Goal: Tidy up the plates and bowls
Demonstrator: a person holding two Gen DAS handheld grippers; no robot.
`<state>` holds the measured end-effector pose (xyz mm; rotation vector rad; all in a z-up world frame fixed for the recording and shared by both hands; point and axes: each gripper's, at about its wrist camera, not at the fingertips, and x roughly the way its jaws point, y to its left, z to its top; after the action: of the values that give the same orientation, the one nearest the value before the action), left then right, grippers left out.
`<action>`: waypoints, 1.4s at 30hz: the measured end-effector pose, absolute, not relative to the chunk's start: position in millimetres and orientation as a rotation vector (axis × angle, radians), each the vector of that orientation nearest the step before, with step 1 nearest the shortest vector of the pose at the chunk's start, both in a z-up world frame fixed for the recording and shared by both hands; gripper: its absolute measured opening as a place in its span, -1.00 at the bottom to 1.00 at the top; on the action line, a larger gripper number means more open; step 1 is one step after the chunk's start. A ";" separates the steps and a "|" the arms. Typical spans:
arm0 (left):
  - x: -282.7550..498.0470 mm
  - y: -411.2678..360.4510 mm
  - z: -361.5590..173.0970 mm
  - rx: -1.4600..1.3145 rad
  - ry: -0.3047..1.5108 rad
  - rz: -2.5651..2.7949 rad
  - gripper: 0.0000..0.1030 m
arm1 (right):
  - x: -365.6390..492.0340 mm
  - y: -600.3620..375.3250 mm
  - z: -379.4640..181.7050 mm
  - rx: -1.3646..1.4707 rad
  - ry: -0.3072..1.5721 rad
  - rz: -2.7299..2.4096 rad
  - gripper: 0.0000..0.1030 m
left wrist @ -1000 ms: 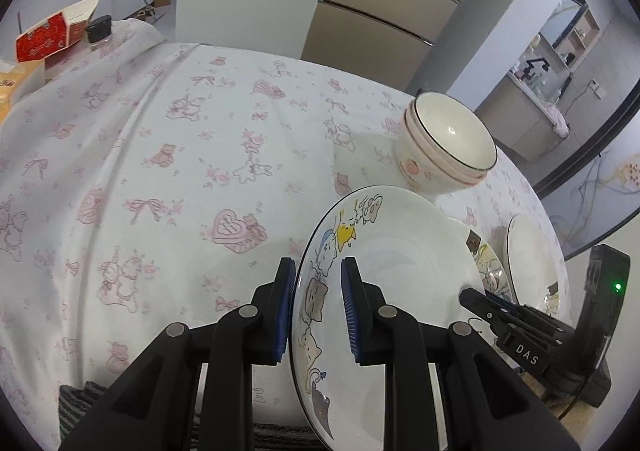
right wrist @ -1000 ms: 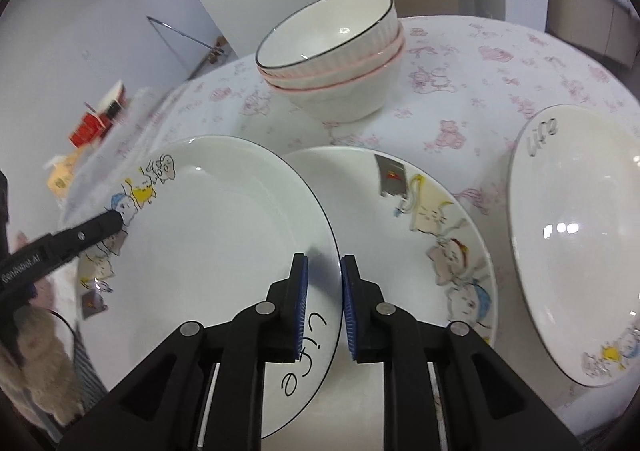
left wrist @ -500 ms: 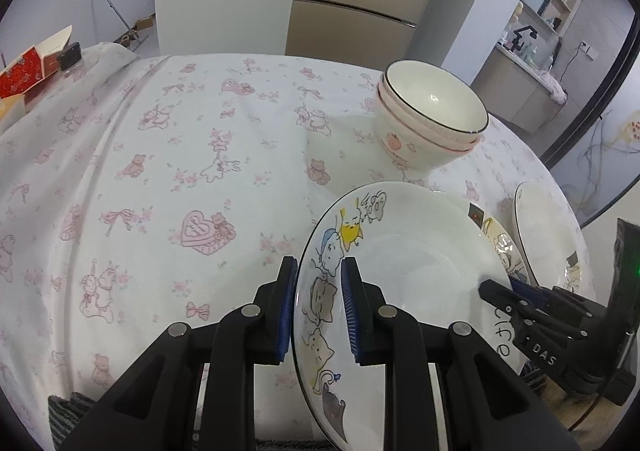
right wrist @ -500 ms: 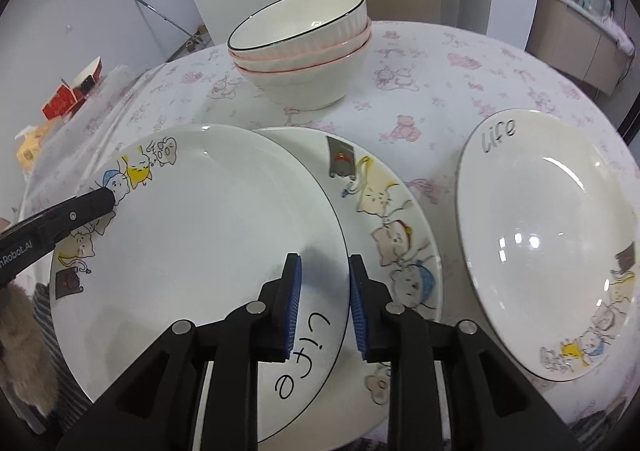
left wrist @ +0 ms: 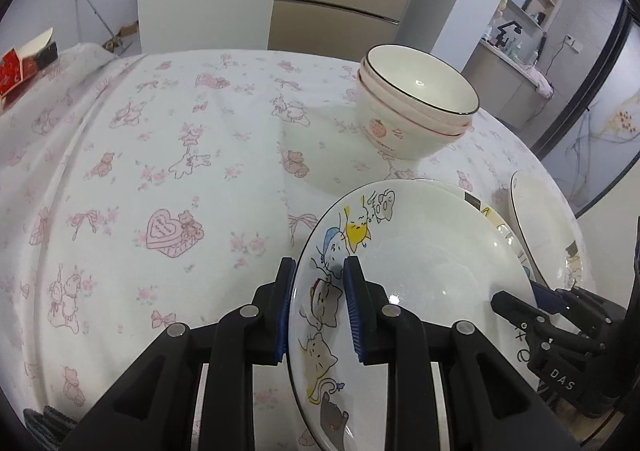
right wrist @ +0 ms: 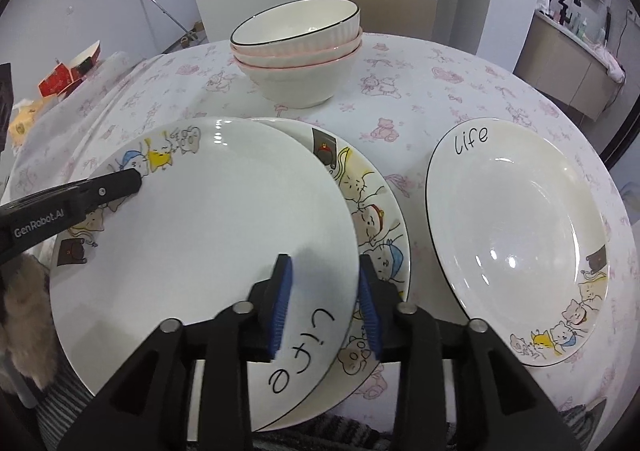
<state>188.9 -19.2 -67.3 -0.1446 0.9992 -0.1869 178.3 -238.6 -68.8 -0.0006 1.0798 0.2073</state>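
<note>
A white cartoon-cat plate (right wrist: 208, 219) (left wrist: 424, 291) lies partly over a second cat plate (right wrist: 372, 211) on the table. My left gripper (left wrist: 318, 311) is shut on its left rim. My right gripper (right wrist: 324, 303) has its jaws apart around the plate's right rim, near the word "life". A third "life" plate (right wrist: 516, 235) lies to the right. Three stacked bowls (right wrist: 296, 51) (left wrist: 416, 99) stand behind the plates.
The round table carries a pink-patterned white cloth (left wrist: 160, 155). A red box (right wrist: 68, 71) sits at its far left edge. Cabinets and a white wall stand behind the table.
My right gripper's jaws have opened from the plate's rim. The plate has come down over the second plate. The left gripper still grips it.
</note>
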 end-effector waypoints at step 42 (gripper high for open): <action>136.8 -31.8 -55.5 0.084 0.935 -0.199 -0.68 | 120.2 -245.4 -52.8 -0.120 0.963 0.236 -0.44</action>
<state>136.8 -31.8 -55.5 0.0838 0.9353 -0.1989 120.2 -245.4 -52.8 -0.1198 0.9626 0.2365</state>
